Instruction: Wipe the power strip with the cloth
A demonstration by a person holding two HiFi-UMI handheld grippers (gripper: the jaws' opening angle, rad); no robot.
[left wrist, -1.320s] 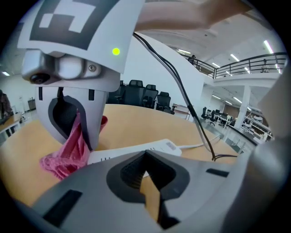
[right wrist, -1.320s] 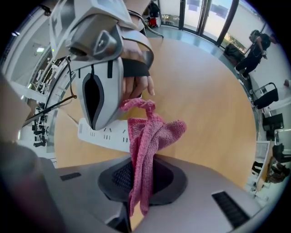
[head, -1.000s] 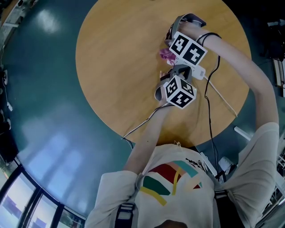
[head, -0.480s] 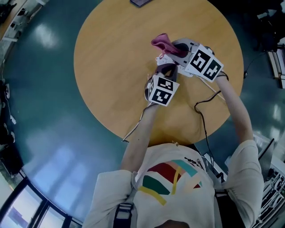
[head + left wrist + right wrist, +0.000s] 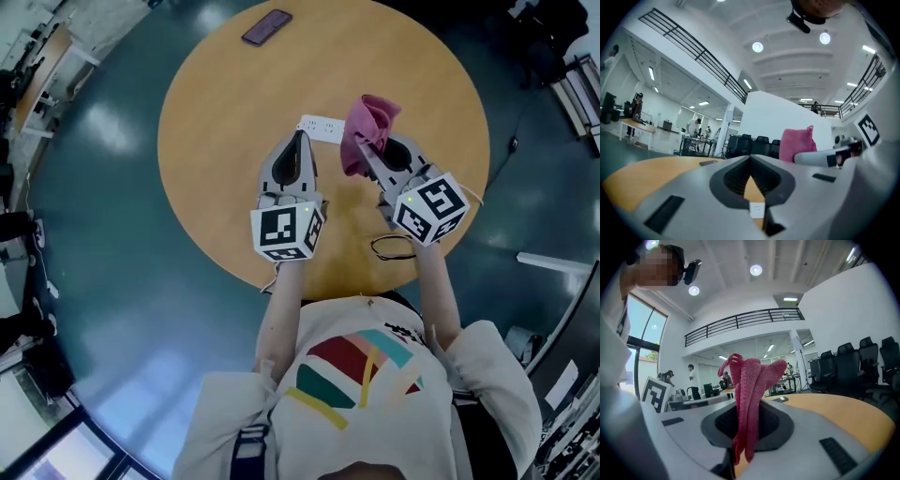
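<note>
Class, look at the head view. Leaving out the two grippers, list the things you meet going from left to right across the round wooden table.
phone → power strip → cloth

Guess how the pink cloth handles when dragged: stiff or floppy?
Probably floppy: the cloth folds and droops where the right gripper pinches it. Likely light, as that small pinch carries it whole. Its knitted weave looks grippy, so it should drag, not slide, over the strip.
</note>
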